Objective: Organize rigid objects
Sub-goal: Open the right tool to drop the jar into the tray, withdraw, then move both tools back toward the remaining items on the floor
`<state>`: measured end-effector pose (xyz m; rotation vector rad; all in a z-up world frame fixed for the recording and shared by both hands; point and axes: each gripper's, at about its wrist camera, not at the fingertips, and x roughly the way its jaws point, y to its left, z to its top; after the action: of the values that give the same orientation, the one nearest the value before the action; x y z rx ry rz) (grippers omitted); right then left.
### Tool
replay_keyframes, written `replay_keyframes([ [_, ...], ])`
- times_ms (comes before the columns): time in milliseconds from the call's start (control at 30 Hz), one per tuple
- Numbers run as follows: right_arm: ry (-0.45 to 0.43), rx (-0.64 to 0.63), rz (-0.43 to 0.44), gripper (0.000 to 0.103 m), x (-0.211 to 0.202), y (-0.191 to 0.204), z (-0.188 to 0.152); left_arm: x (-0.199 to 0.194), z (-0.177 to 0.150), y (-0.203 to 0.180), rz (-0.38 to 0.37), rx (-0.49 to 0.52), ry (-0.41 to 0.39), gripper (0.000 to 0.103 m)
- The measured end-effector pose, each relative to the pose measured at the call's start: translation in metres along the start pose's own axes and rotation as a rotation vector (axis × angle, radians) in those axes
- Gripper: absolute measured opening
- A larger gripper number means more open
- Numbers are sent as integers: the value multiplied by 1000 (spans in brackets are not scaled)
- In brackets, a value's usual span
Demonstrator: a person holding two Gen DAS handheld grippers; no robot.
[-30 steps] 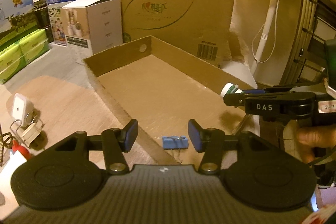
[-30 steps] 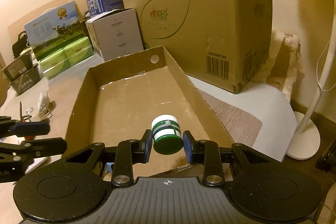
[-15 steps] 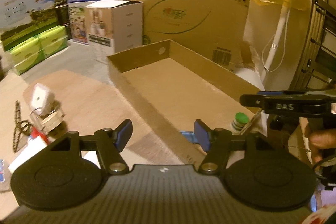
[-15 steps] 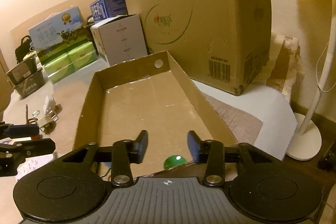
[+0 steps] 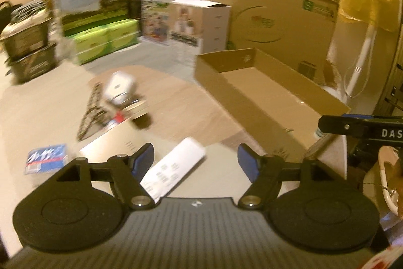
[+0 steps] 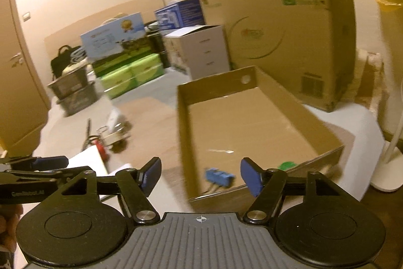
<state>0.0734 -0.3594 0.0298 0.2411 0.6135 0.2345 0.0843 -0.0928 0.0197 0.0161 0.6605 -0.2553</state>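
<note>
1. The left gripper [image 5: 196, 160] tilts downward over the pale desk [image 5: 45, 112], left of the shallow cardboard tray [image 5: 214, 72]. Its fingers are opening, set fairly wide, with nothing gripped; only a white paper slip [image 5: 173, 169] lies on the desk beneath the gap.
2. The right gripper [image 6: 200, 176] also tilts downward, hanging above the near left corner of the tray [image 6: 182, 117]. Its fingers are opening and hold nothing.
3. In the right wrist view a blue binder clip [image 6: 218, 177] lies on the tray floor at the near end, seen through the gap between the fingers but below them, not touched.
4. A green-capped bottle [image 6: 286, 165] lies in the near right part of the tray, just behind the near wall; only its green top shows.
5. In the left wrist view the right gripper [image 5: 352, 126] reaches in from the right edge, over the near end of the tray, with part of the person's hand [image 5: 393, 168] below it.
6. In the right wrist view the left gripper [image 6: 37, 163] reaches in from the left edge, above the desk.
7. On the desk to the left of the tray lies a blurred cluster of small things: a white plug-like adapter [image 5: 118, 90], a dark chain-like strip [image 5: 92, 110] and a small blue packet [image 5: 46, 158].
8. A large cardboard box [image 6: 289, 37] stands at the far side behind the tray, with a smaller white box [image 6: 204, 49] to its left.
</note>
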Motion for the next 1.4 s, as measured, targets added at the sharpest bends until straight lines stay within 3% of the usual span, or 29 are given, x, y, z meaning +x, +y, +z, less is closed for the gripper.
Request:
replay_keyframes([
  [500,92,-62,93,74,18,75,-26,-34,-30,69,130,-56,11,73],
  [800,121,-172,108,74,35,95,-34,-34,-35,87,157,-62,19,75],
  [1167,168,-210,133,74,61,104,-39,-25,-41,111,204,-83,40,75],
  [1300,188,-309,175,74,74,114,-41,-20,-41,117,195,-59,51,75],
  [1400,212,-444,221,74,85,122,-42,-15,-37,118,148,18,64,75],
])
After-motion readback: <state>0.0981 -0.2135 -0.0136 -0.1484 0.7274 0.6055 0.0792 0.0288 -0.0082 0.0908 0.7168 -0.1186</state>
